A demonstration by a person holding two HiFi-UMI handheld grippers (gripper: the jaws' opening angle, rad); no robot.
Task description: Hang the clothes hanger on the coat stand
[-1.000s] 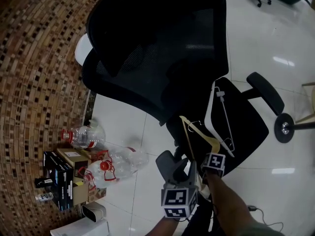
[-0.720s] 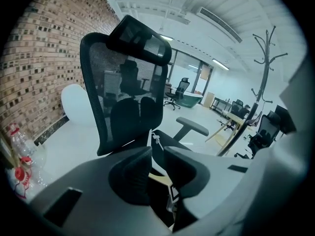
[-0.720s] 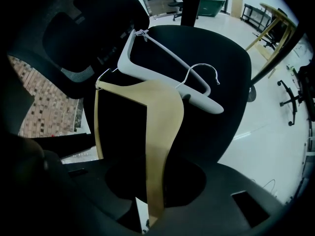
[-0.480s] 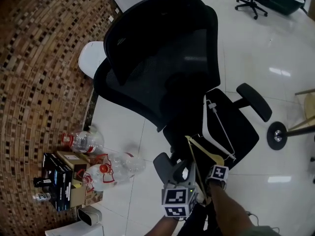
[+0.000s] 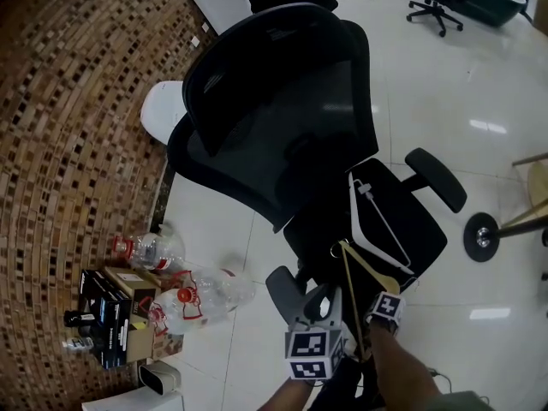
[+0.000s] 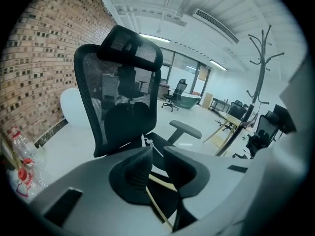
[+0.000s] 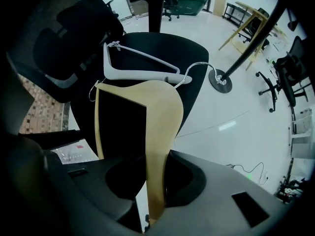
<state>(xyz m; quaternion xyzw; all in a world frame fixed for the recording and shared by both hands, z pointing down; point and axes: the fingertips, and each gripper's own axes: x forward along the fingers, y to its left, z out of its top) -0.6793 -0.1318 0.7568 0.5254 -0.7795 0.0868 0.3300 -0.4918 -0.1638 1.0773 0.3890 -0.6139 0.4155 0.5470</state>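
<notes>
My right gripper (image 7: pixel 157 167) is shut on the broad arm of a wooden hanger (image 7: pixel 158 124), and its jaws have just been closing a little on it. In the head view the wooden hanger (image 5: pixel 355 268) hangs over the front of the black chair's seat (image 5: pixel 419 229). A white hanger (image 5: pixel 377 221) lies on that seat, also visible as the white hanger (image 7: pixel 138 70). My left gripper (image 5: pixel 317 302) floats beside it, and the left gripper (image 6: pixel 156 154) shows a narrow gap with nothing gripped. The black coat stand (image 6: pixel 258 82) rises at the right, its base (image 5: pixel 481 236) on the floor.
A tall black mesh office chair (image 5: pixel 274 118) fills the middle. Plastic bottles (image 5: pixel 197 294) and boxes (image 5: pixel 107 302) lie on the floor by the brick wall (image 5: pixel 60 144). A white stool (image 5: pixel 163 110) stands behind the chair. Wooden legs (image 5: pixel 531 191) show at the right edge.
The right gripper has drawn the wooden hanger up and away from the white hanger toward the seat's front. Both grippers have risen, and the view has shifted.
</notes>
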